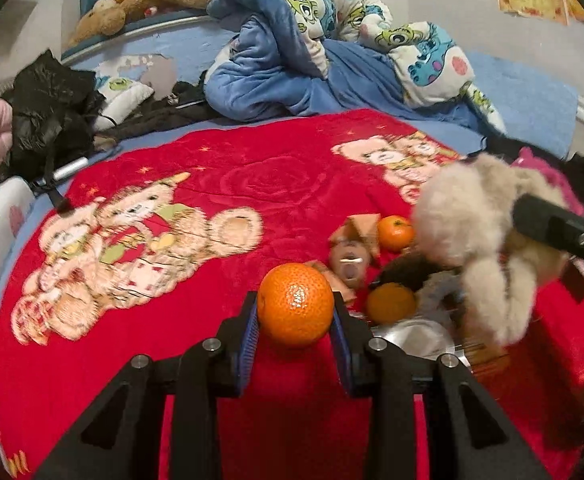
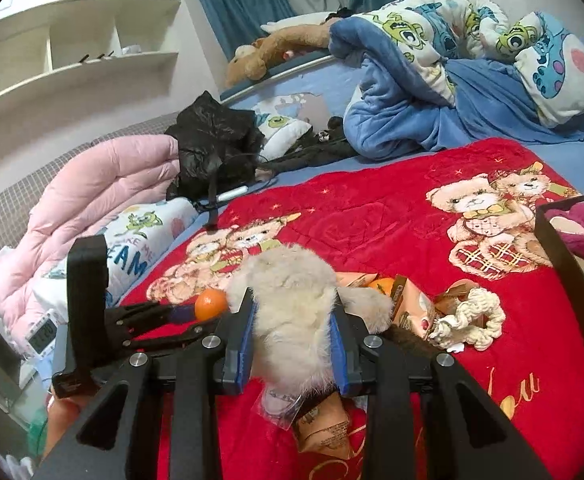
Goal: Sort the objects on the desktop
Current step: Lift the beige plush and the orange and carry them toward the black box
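Blue-padded jaws of the left gripper (image 1: 295, 322) sit nearest the lens, pinched on a mandarin (image 1: 295, 305) at its widest girth, held clear above the red bear blanket (image 1: 195, 152) on the bed. Right gripper (image 2: 294, 334) has its jaws squeezed into a beige fluffy plush toy (image 2: 292, 300), raised over the clutter pile.

Risks: the round, smooth mandarin could roll out of the pads if the wrist tips, since only two small contact patches hold it. The plush is soft, so the grip is on fur as much as body; it may sag or slip. Its dangling limbs could snag the rope knot toy (image 2: 470, 320) or the brown snack packets (image 2: 324, 428) below and drag them.

Mandarin: near-spherical, no real long axis; stem end not visible. Plush: long axis runs roughly up-down in the right wrist view, bulk above the jaws, the rest hanging below.
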### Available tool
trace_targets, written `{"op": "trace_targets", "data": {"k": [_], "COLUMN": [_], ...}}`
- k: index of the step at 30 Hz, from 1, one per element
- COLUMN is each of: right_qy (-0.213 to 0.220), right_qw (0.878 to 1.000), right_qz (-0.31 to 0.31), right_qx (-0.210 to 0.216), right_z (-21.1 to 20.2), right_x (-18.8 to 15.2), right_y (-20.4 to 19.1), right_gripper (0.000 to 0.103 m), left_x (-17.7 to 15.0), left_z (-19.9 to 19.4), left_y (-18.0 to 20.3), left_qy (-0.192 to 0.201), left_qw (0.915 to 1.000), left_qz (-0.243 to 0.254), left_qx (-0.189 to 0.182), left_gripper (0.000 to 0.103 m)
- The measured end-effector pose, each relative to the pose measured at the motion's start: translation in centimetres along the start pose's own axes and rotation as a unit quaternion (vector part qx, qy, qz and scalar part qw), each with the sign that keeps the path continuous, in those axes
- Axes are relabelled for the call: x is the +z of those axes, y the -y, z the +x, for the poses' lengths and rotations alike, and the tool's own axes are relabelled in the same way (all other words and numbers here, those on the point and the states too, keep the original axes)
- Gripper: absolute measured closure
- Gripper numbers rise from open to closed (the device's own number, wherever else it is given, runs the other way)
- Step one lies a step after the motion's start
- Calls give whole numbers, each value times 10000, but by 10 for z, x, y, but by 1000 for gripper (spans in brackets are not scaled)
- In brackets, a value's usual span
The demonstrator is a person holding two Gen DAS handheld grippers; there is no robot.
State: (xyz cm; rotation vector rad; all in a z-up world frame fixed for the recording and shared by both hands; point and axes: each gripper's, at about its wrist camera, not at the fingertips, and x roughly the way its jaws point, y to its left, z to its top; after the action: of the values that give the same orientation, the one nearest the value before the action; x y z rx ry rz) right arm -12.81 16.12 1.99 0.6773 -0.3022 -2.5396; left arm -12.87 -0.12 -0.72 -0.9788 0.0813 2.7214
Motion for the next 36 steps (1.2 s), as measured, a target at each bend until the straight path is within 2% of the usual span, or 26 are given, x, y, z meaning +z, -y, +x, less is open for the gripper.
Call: {"op": "trace_targets", "data": {"k": [6,9,16,18,26,36], "right_qy": [41,93,282,356,724,957], "right_qw": [9999,9998,9989,9983,9940,9857], "right_qz": [61,104,305,367,547,563], "right_qx": [-69,-105,-231,-282,-615,-1271], "right_z": [-10,-17,-48,-60,-125,-211], "right_x": [1,3,10,12,15,-4], "right_y": [4,10,38,47,80,113], "right_gripper": [73,73,73,73,73,73], "left_x": [9,15,26,27,32,30], "left_z": [-2,-6,-5,-5,-10,-30], "left_y": [33,48,87,103,178,279], "left_qy": [7,141,126,123,176,258], "left_qw": [9999,9998,9995,9993,9954,9868], "left_qz": [-16,-26,75,193,479,914], "left_qx": [-164,-113,-276,-303,-816,-1311], "left_gripper": [68,68,68,68,68,68]}}
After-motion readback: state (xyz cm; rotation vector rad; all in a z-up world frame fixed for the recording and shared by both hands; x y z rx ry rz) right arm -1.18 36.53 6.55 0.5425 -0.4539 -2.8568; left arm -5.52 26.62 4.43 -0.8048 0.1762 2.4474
